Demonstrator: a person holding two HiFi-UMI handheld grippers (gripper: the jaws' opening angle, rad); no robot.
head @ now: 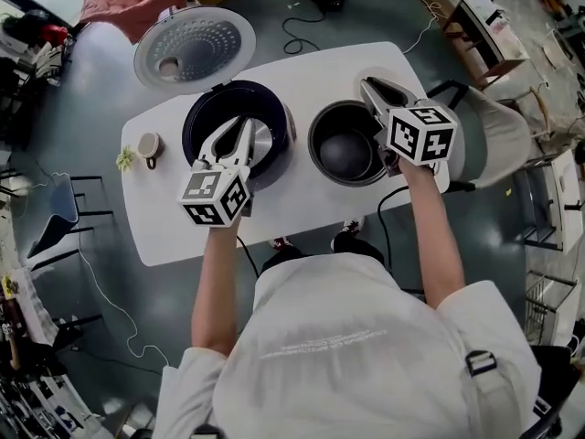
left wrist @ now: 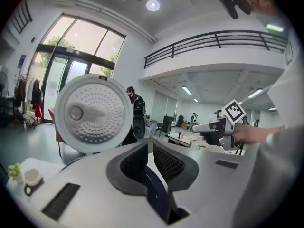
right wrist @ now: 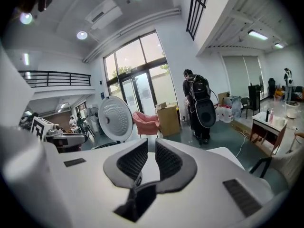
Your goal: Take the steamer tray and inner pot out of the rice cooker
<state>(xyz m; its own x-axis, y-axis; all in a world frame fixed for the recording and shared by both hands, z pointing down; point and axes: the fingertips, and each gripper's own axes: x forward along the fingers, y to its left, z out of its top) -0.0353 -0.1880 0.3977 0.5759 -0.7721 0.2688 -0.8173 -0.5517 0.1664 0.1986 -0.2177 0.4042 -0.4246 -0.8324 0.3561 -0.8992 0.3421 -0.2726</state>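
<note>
Two containers: open rice cooker (head: 199, 122), inner pot (head: 322, 149) beside it

The right claw (right wrist: 151, 146) has its jaws narrowly apart, with the rice cooker lid (right wrist: 115, 119) upright beyond.

Black-and-white square patterns are being shown on the cubes of the left gripper (head: 239, 128) and right gripper (head: 373, 88). Under the left claw a navy rice cooker (head: 203, 117) is being seen; beside the right claw, a black inner pot (head: 347, 149); both on a white table (head: 183, 236).
</note>
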